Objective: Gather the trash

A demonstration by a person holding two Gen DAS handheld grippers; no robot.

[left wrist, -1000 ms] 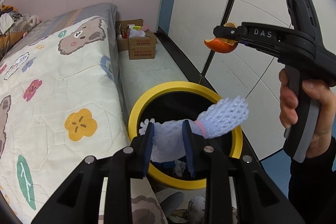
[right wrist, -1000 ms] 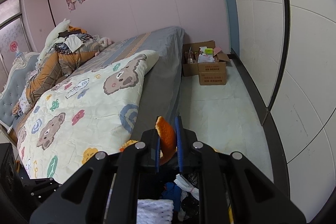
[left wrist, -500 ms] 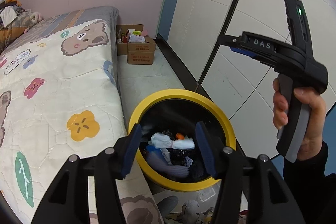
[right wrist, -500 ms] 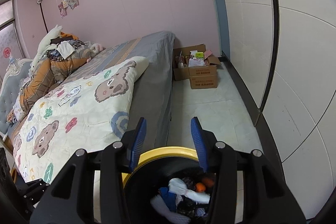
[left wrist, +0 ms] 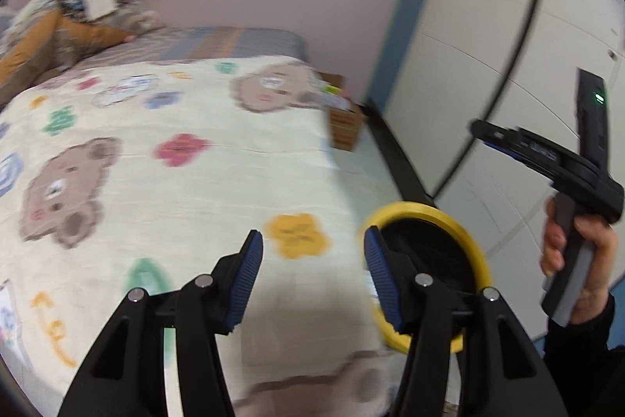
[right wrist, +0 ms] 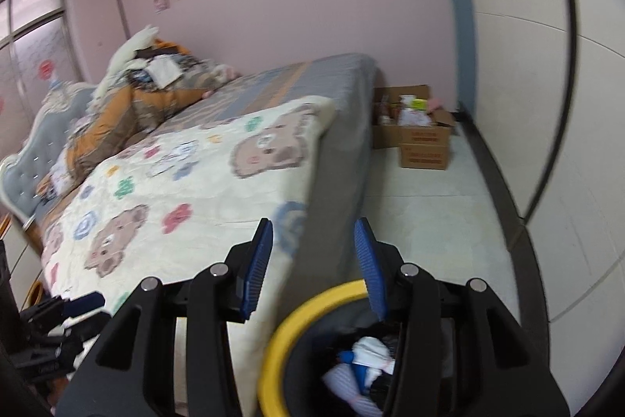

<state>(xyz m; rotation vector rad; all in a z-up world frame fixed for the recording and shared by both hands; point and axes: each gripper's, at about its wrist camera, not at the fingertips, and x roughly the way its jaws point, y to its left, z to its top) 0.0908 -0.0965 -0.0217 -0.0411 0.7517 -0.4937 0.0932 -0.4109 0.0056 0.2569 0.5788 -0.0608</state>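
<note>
The black trash bin with a yellow rim (left wrist: 429,212) stands on the floor against the bed's side. In the right wrist view its rim (right wrist: 300,319) sits just below my fingers, with white and blue trash (right wrist: 367,358) lying inside. My left gripper (left wrist: 312,249) hovers open over the quilt's edge, left of the bin, with nothing between its blue pads. My right gripper (right wrist: 312,233) is open and empty above the bin. In the left wrist view the right gripper (left wrist: 479,131) shows side-on at the right, held by a hand (left wrist: 582,253).
A bed with a cream bear-and-flower quilt (left wrist: 175,163) fills the left. Clothes (right wrist: 148,92) are piled near its headboard. Cardboard boxes (right wrist: 424,143) stand on the pale floor at the pink wall. White wall panels (right wrist: 547,104) run along the right.
Both grippers opened: the blue foam net and the orange peel dropped into the bin. The left gripper then swung left over the bed; the right one drew back slightly.
</note>
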